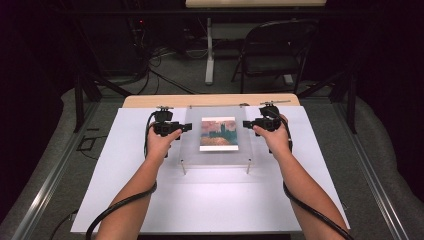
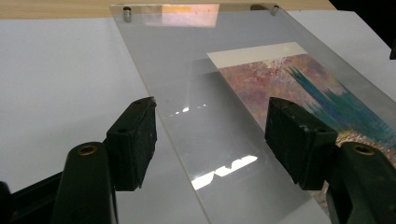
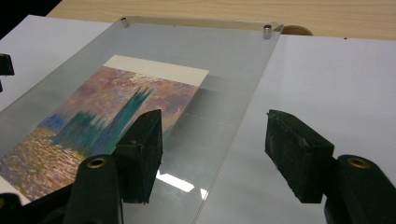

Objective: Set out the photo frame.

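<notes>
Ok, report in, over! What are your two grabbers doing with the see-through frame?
Left gripper open, jaws astride the clear frame left edge. Right gripper open, astride its right edge. Painting print inside. Nothing in the way.

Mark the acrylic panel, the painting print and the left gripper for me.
acrylic panel [image 1: 192, 145]: high view, bare clear strip left of the print.
painting print [image 3: 100, 116]: right gripper view, its painted middle.
left gripper [image 2: 210, 135]: left gripper view, midway between its open jaws.
</notes>
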`<state>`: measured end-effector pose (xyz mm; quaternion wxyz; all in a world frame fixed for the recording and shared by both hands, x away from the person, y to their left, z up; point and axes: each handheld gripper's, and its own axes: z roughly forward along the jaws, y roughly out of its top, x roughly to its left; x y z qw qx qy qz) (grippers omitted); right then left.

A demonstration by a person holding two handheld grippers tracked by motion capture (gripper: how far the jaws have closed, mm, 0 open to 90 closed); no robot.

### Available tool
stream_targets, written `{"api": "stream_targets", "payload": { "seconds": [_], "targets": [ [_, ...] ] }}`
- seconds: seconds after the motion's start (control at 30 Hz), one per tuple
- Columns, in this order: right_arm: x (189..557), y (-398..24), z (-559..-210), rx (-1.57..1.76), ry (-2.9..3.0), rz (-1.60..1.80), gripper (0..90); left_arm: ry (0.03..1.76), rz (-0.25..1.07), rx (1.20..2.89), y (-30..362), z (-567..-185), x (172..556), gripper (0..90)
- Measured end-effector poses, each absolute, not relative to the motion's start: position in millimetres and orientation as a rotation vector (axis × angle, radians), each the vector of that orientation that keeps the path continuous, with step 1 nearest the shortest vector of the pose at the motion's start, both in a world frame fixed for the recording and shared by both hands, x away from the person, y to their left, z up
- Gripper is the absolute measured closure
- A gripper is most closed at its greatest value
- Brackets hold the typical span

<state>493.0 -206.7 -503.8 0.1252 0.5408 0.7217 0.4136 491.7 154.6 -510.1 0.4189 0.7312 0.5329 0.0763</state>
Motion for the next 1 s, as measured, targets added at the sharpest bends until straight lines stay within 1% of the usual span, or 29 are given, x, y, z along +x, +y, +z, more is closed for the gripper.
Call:
{"api": "stream_targets", "payload": {
  "seconds": [0.2,0.5,0.7,1.0],
  "targets": [
    [498,-200,-504,1.586,2.137,1.214,36.5,1.351,0.158,1.840,149,-510,501,35.2],
    [505,-193,-503,1.580,2.185,1.185,36.5,1.367,0.140,1.869,142,-512,510,33.3],
    [505,-195,-504,1.599,2.191,1.191,36.3,1.384,0.114,1.888,140,-518,512,32.8],
    [507,-198,-512,1.674,2.212,1.223,36.2,1.385,0.110,1.887,141,-519,513,31.5]
  ]
}}
